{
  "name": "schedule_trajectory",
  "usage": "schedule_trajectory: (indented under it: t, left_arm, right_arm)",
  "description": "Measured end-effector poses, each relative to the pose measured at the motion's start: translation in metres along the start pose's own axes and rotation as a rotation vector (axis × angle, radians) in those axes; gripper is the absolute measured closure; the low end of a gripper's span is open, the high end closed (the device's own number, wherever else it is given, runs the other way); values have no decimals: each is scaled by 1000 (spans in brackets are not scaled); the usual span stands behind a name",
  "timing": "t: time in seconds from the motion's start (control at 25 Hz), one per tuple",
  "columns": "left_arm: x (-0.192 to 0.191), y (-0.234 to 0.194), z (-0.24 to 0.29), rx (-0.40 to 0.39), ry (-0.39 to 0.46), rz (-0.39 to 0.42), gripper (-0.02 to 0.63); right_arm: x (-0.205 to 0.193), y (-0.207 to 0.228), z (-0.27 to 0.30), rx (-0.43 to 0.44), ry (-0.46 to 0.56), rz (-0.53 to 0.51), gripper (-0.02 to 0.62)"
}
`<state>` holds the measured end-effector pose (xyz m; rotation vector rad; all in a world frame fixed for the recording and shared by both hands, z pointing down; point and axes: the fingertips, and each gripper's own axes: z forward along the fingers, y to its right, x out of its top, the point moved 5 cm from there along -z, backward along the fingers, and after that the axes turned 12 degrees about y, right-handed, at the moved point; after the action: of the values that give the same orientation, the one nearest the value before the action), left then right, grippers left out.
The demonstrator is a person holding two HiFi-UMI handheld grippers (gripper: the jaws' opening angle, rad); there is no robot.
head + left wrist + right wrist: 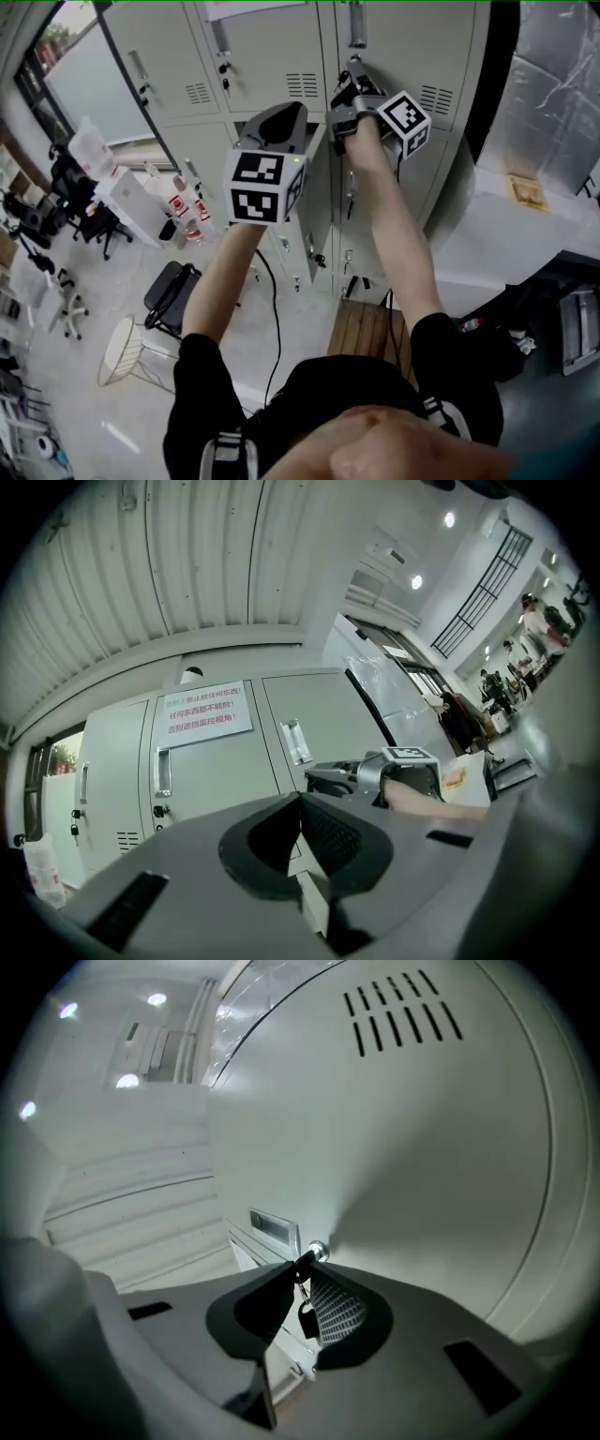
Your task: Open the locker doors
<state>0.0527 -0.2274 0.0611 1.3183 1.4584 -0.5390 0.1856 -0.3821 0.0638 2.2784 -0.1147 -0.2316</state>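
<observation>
The left hand-held gripper (300,801) hangs short of the lockers (272,56). Its jaws are together on nothing, likely kept free to catch a door. Further out, the right hand-held gripper (302,1271) is clamped on the key (308,1257) in the lock (320,1252) of an upper door (422,1147). A spare key (307,1320) dangles between its jaws. The door looks shut, so the grip seems meant for turning.
</observation>
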Motion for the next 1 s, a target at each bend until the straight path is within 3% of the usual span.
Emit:
schedule_trajectory:
  t: [0.24, 0.4, 0.48, 0.6, 0.88, 1.0]
  left_arm:
    - [0, 1, 0, -2, -5, -8, 597]
    - [1, 3, 2, -5, -1, -19, 597]
    - [7, 5, 1, 4, 17, 32, 597]
    - [16, 12, 1, -7, 53, 95, 597]
    - [17, 28, 13, -59, 77, 26, 597]
    - [14, 33, 18, -73, 78, -15, 597]
  right_arm:
    - [-1, 1, -1, 17, 21, 34, 529]
    - [5, -1, -3, 36, 16, -42, 506]
    - [9, -5, -5, 58, 7, -82, 458]
    - [13, -12, -10, 90, -22, -144, 456]
    - [28, -11, -19, 81, -62, -232, 456]
    - [33, -9, -25, 75, -87, -336, 457]
